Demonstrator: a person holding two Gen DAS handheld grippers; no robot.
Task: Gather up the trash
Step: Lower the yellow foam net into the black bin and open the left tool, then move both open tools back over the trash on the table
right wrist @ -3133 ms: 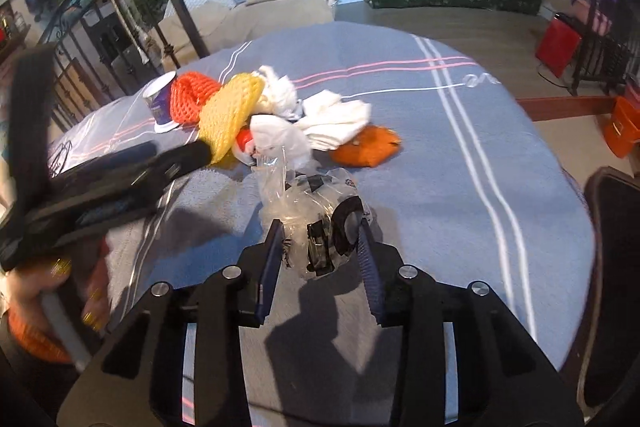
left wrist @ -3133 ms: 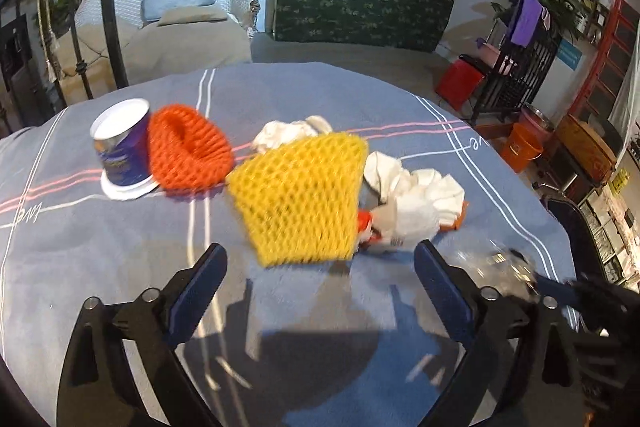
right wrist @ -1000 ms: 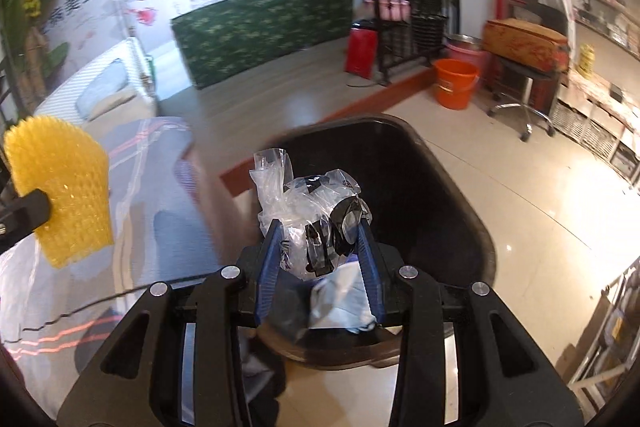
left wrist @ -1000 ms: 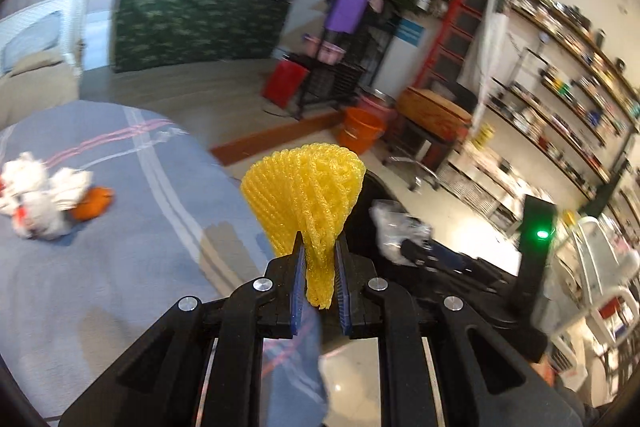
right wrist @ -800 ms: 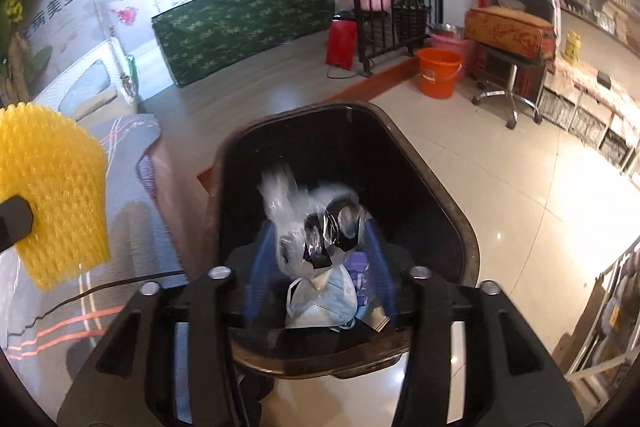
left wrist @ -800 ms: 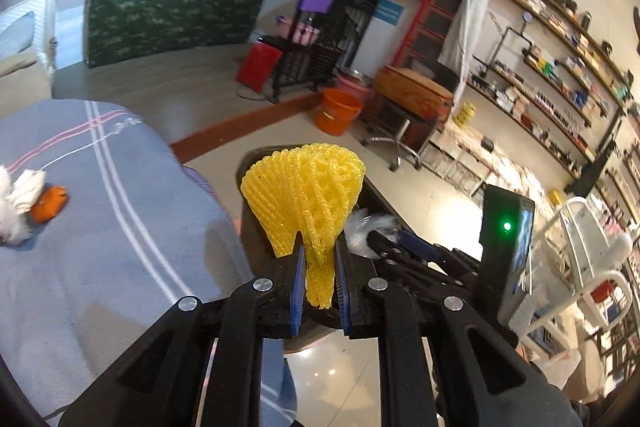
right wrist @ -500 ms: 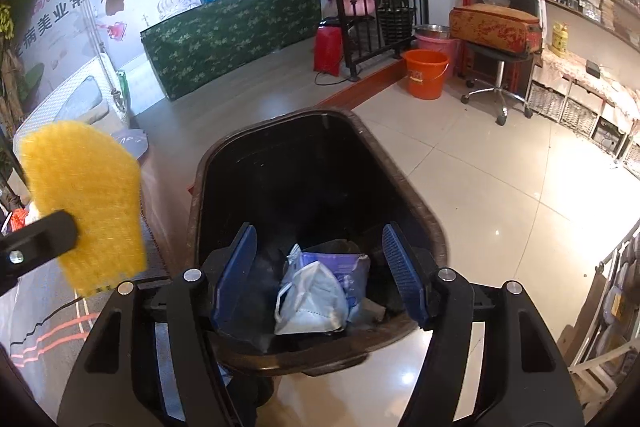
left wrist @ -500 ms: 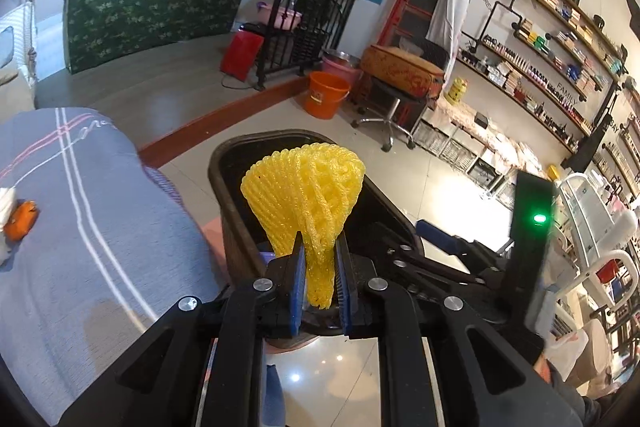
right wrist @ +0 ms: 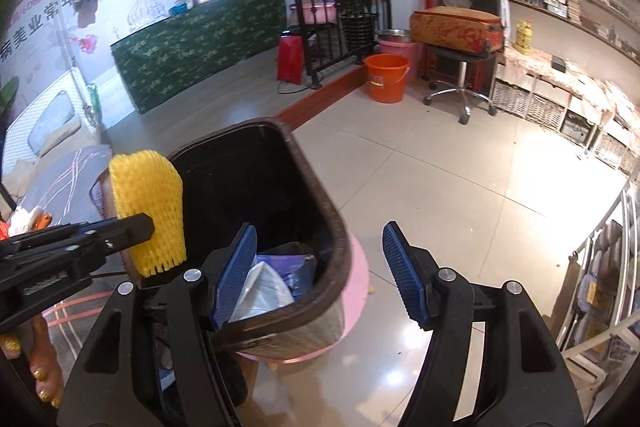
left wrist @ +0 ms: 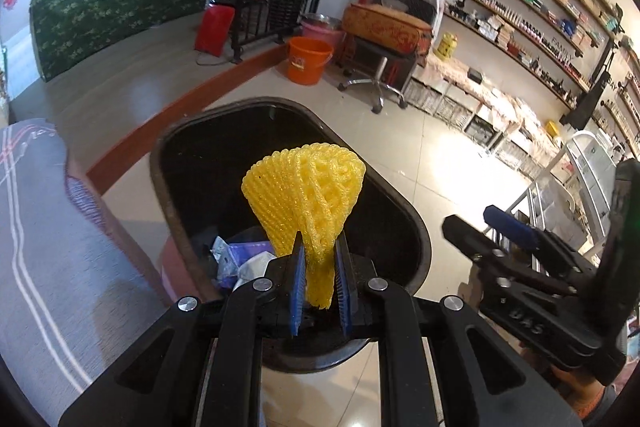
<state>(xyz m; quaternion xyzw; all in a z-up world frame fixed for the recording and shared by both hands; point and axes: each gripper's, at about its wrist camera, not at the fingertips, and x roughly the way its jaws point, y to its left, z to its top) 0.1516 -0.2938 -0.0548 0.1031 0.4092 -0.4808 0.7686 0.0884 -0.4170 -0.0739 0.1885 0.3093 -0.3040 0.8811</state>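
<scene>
Yellow foam net (left wrist: 306,195), squishy honeycomb mesh fanned out like a cone, is pinched in the left gripper (left wrist: 319,285) right above the bin (left wrist: 416,239). The bin's a dark rounded tub holding a white mask (right wrist: 262,291) and purple wrapper (right wrist: 296,269). Right gripper (right wrist: 320,275) gapes empty over its rim.

Bright, sharp daylight pictures; glare on the tiled floor (right wrist: 420,323); fisheye-curved edges.
</scene>
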